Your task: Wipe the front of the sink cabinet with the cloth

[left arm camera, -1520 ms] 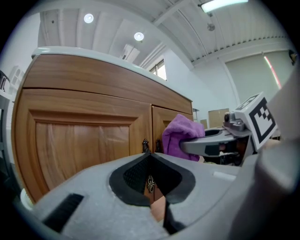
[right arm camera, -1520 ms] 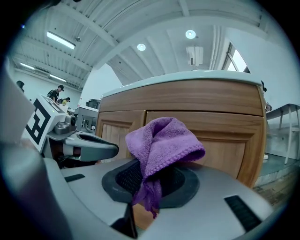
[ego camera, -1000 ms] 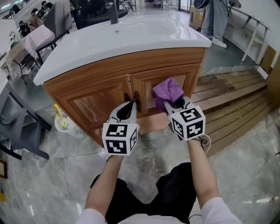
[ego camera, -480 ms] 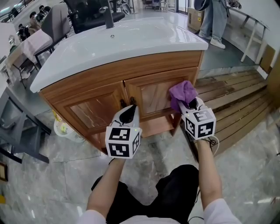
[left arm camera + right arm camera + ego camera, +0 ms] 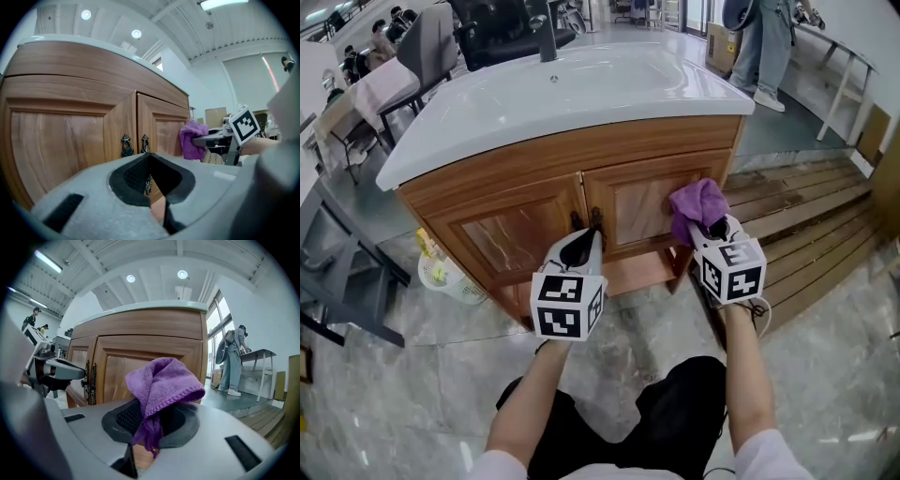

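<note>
The left hand-held gripper (image 5: 579, 242) hangs just short of the two dark door handles (image 5: 586, 221), its jaws seemingly pressed together with nothing between them. The right hand-held gripper (image 5: 710, 228) pinches the purple cloth (image 5: 696, 206), bunched against the right door (image 5: 642, 202) of the wooden sink cabinet (image 5: 534, 169), near its outer edge. Above sits the white sink (image 5: 581, 80); beyond it stands a person (image 5: 759, 47).
</note>
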`<state>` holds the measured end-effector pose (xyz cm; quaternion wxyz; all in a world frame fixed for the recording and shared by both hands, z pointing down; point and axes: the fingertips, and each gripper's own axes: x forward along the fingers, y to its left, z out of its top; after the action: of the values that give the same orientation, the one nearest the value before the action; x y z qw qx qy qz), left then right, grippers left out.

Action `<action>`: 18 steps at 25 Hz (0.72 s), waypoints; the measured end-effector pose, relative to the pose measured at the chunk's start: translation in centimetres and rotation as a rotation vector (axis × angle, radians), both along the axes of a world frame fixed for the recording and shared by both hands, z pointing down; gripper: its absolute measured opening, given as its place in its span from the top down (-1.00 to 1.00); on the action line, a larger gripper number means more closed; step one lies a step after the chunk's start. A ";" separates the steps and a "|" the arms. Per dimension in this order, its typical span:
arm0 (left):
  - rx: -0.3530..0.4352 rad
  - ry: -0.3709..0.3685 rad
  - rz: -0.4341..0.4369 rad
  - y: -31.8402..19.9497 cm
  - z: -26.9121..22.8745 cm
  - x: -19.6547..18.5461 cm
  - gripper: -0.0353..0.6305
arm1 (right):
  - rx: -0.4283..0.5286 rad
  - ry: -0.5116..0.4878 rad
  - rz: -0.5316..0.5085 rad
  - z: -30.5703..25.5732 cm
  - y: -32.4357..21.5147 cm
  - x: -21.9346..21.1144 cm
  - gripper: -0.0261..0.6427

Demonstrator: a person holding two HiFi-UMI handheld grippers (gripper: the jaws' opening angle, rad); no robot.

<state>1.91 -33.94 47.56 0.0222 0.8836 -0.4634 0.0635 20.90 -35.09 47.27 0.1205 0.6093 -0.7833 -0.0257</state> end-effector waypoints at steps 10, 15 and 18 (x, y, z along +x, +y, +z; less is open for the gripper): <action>0.004 0.009 -0.061 1.8 -0.4 -5.8 0.88 | 0.001 -0.078 -0.221 -2.2 3.6 -11.9 0.71; -0.005 0.006 -0.113 2.6 0.2 -10.2 0.88 | -0.005 -0.078 -0.334 -2.5 4.9 -18.7 0.71; -0.010 0.004 -0.151 3.3 0.7 -12.9 0.88 | -0.009 -0.073 -0.397 -2.3 5.5 -23.0 0.71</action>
<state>-10.99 -30.65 48.28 0.0322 0.8461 -0.5284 0.0623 -2.07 -29.58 44.97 0.0872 0.4428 -0.8921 -0.0232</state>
